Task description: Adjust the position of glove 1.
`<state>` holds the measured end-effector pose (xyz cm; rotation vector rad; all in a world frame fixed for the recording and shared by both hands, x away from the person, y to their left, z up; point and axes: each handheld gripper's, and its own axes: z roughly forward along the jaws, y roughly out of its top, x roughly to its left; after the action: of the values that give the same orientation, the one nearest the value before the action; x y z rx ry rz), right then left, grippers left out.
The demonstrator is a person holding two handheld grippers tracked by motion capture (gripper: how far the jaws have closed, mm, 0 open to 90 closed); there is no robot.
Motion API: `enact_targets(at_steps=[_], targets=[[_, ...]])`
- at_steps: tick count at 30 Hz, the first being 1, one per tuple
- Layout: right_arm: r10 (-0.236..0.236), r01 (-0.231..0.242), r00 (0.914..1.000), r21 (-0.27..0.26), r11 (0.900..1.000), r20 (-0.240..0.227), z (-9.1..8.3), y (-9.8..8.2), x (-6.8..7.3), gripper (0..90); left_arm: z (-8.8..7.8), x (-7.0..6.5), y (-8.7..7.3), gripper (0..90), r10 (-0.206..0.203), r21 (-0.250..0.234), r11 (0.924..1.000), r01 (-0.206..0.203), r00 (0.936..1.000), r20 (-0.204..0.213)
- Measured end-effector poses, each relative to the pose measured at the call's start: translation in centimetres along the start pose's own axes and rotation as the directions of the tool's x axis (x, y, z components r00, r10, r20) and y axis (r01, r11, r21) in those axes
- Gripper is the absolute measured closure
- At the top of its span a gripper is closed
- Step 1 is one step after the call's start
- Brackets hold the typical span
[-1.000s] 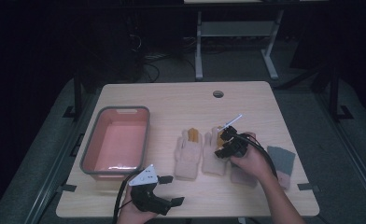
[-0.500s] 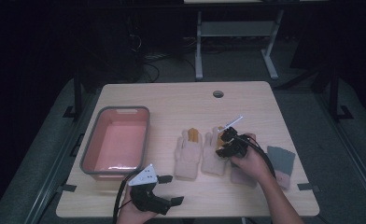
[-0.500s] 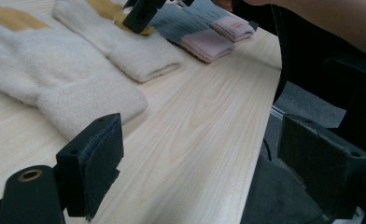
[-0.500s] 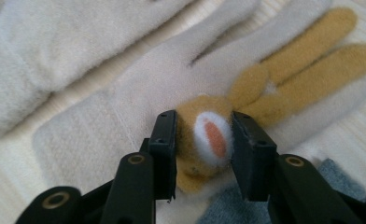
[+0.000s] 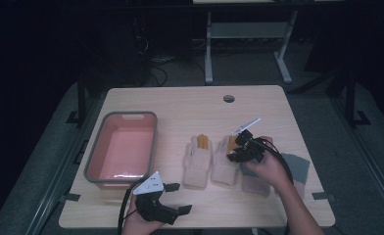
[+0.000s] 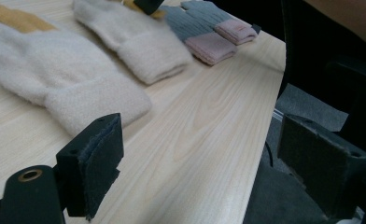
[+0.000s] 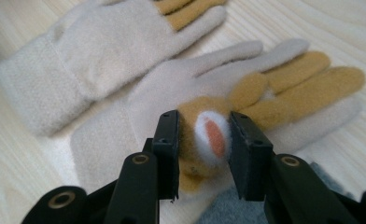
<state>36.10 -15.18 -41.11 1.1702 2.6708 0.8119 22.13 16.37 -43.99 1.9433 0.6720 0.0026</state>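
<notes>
On the pale wooden table [image 5: 180,105] seen from the high view, my right gripper [image 5: 240,148] sits over the cream glove [image 5: 225,164] with mustard fingers, the one nearer my right hand [image 5: 266,166]. Its mate [image 5: 198,161] lies just beside it to the left, and a grey and pink pair [image 5: 278,176] lies partly under my right hand. A grey tub with a pink inside [image 5: 123,149] stands well apart on the left. My left gripper [image 5: 173,200] rests near the table's front edge, jaws spread, holding nothing.

In the left gripper view, my two black jaws stand wide apart over bare wood. The two cream gloves [image 6: 64,79] lie ahead with their cuffs toward me, and the grey and pink gloves [image 6: 209,28] lie farther off.

In the right gripper view, my jaws have just been closing and now pinch a mustard-and-white tuft [image 7: 207,135] of the near glove [image 7: 172,88] between their pads [image 7: 169,140]. The glove itself lies flat, its mustard fingers [image 7: 307,88] pointing away, touching the other cream glove [image 7: 92,46] beside it.
</notes>
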Motion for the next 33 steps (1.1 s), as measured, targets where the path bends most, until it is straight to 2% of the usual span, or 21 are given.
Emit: enact_targets(at_steps=[6, 10, 15, 24, 27, 30, 33], targets=[[-0.014, 0.014, 0.9999, -0.027, 1.000, -0.005, -1.4, 0.4, 0.3, 66.0, -0.1, -0.1, 0.1, 14.7, 0.003, -0.006, 1.0000, -0.003, 1.0000, -0.002], [-0.027, 0.026, 0.9995, -0.047, 0.999, -0.016, -2.6, 0.9, 0.8, 66.0, -0.2, 0.0, 0.1, 14.7, -0.015, -0.017, 0.9998, 0.015, 0.9999, 0.004], [-0.058, 0.056, 0.9979, -0.063, 0.996, -0.031, -3.1, 1.8, 1.6, 66.0, -0.5, 0.0, 0.2, 14.7, -0.007, -0.026, 0.9996, 0.006, 0.9999, -0.009], [-0.117, 0.112, 0.9907, -0.078, 0.991, -0.069, -2.0, 4.2, 3.9, 65.9, -0.5, -0.2, 0.3, 14.7, -0.005, -0.028, 0.9996, 0.005, 0.9999, -0.015], [-0.136, 0.130, 0.9874, -0.072, 0.989, -0.081, -1.2, 4.8, 4.6, 65.9, -0.5, -0.2, 0.3, 14.6, -0.014, -0.036, 0.9993, 0.014, 0.9998, -0.013], [-0.152, 0.147, 0.9838, -0.061, 0.987, -0.095, -0.5, 5.5, 5.3, 65.8, -0.6, -0.1, 0.2, 14.7, -0.006, -0.029, 0.9996, 0.005, 0.9999, -0.014], [-0.162, 0.157, 0.9819, -0.059, 0.986, -0.098, -0.1, 5.9, 5.5, 65.8, -0.6, 0.0, 0.2, 14.7, -0.010, -0.030, 0.9995, 0.010, 0.9998, -0.016]])
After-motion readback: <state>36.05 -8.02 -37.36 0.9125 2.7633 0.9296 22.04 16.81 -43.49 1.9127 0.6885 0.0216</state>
